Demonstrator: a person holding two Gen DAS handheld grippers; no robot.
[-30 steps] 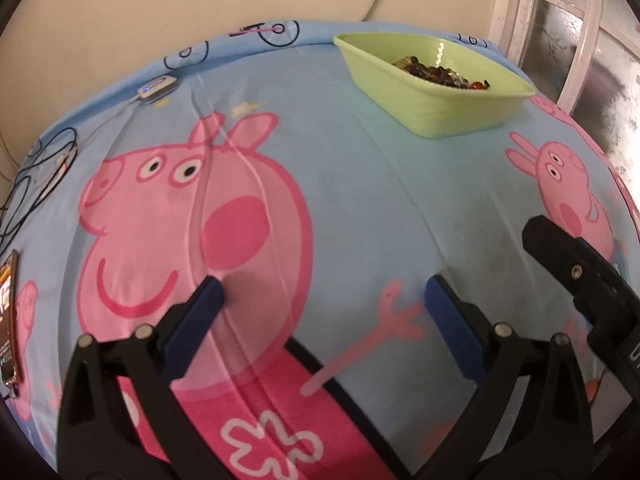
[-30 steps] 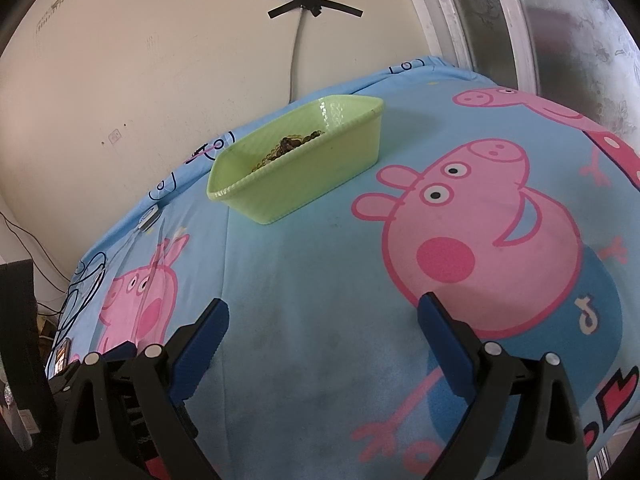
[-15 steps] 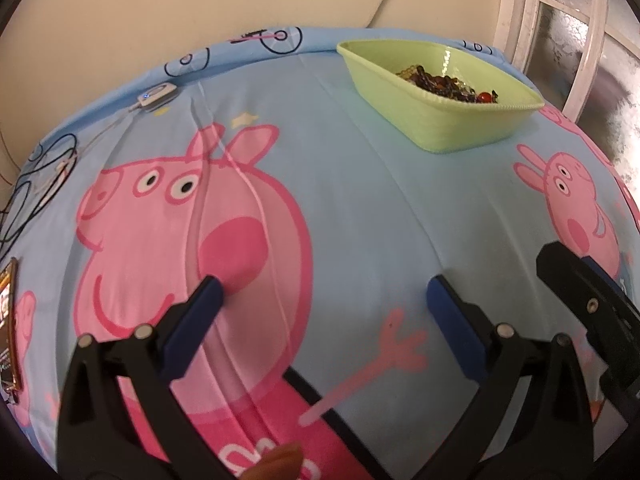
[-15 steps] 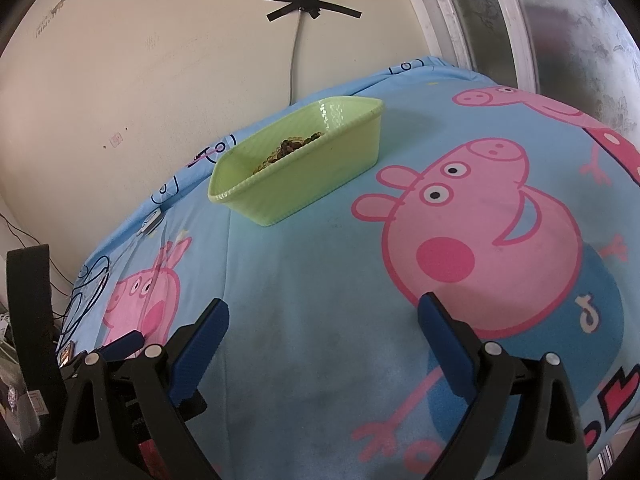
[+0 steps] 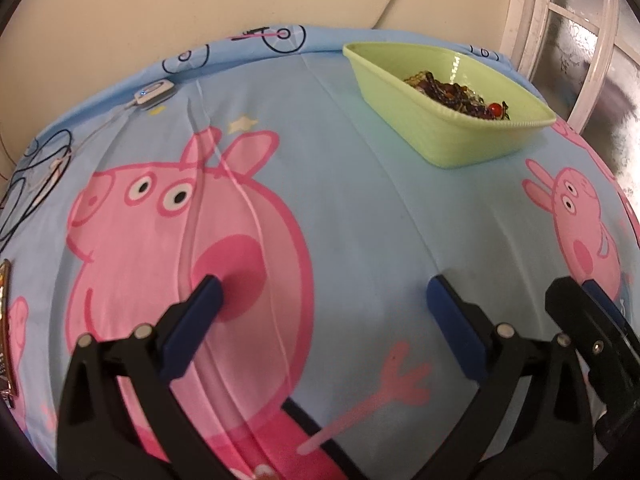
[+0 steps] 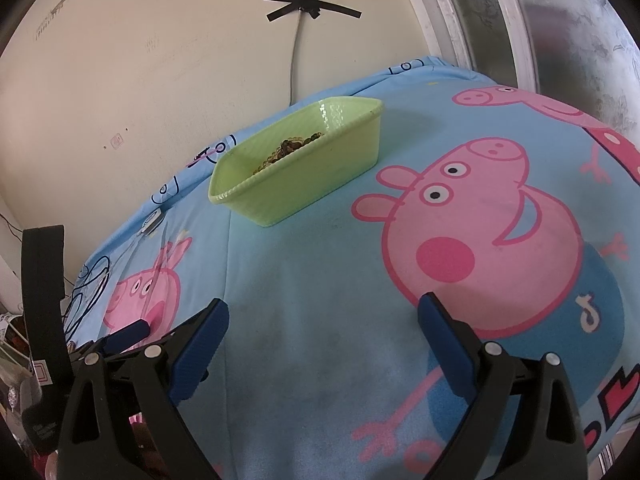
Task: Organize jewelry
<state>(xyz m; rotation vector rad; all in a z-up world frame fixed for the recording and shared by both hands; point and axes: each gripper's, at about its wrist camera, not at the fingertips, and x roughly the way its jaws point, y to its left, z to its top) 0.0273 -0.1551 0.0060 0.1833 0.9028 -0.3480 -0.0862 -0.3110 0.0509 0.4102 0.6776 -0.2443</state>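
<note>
A light green plastic tub [image 5: 460, 120] [image 6: 304, 176] stands at the far side of the blue cartoon-pig sheet [image 5: 360, 208] [image 6: 320, 300]. It holds a tangled heap of dark beaded jewelry [image 5: 456, 90] [image 6: 286, 150] with one red bead. My left gripper [image 5: 320, 296] hovers low over the sheet, open and empty, well short of the tub. My right gripper [image 6: 324, 312] is open and empty too, nearer the front edge. The right gripper's black finger shows at the right of the left wrist view [image 5: 588, 332]; the left gripper's blue tip shows at the lower left of the right wrist view [image 6: 128, 334].
A small white device [image 5: 154, 92] on a cable lies at the sheet's far left edge, with dark cables [image 5: 28, 176] looping beside it. A cream wall [image 6: 160, 48] carries a taped cord. A window frame [image 6: 480, 20] rises at the right. Clutter sits off the left edge [image 6: 24, 380].
The left wrist view has shifted a little: the tub sits lower and further right in frame, and the right gripper's finger has dropped toward the corner. The right wrist view barely moved.
</note>
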